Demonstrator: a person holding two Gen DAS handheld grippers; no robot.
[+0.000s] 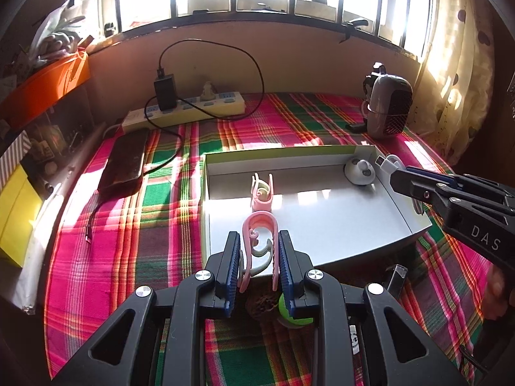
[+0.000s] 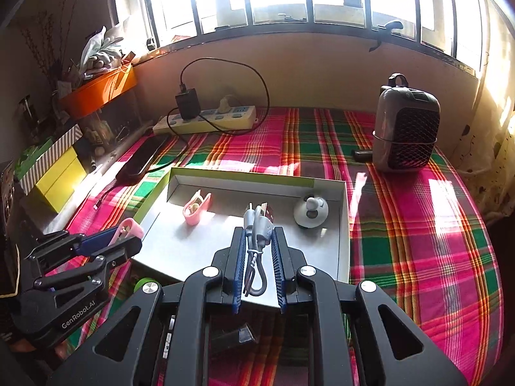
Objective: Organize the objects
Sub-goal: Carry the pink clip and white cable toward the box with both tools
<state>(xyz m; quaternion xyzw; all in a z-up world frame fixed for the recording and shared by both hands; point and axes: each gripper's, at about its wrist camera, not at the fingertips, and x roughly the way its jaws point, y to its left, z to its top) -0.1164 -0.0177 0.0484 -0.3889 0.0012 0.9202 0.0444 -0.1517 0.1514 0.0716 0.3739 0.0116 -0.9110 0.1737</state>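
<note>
Left wrist view: the left tongs [image 1: 259, 251] are clamped on a pink clip [image 1: 259, 241], held just over the near-left edge of the shallow white box [image 1: 399, 206] on the plaid-covered worktop [image 1: 161, 193]. A second pink clip [image 1: 261, 193] already stands inside the box, with a white round gadget [image 1: 360, 172] in its far right corner. In the right wrist view, the right tongs [image 2: 257, 257] are clenched on a bundled grey USB cable [image 2: 256, 241], hanging above the box floor near its middle.

The step in hand appears to be dropping both items into the box. To do it well, carry each one fully past the box wall before letting go, lower until it nearly meets the floor, then release gently so neither bounces out. Set the held clip beside its twin without knocking it over, and lay the cable in the bare patch between clip and gadget. A green round thing [image 1: 294, 315] below the left tongs is partly hidden; it may be a small ball awaiting its turn.
</note>
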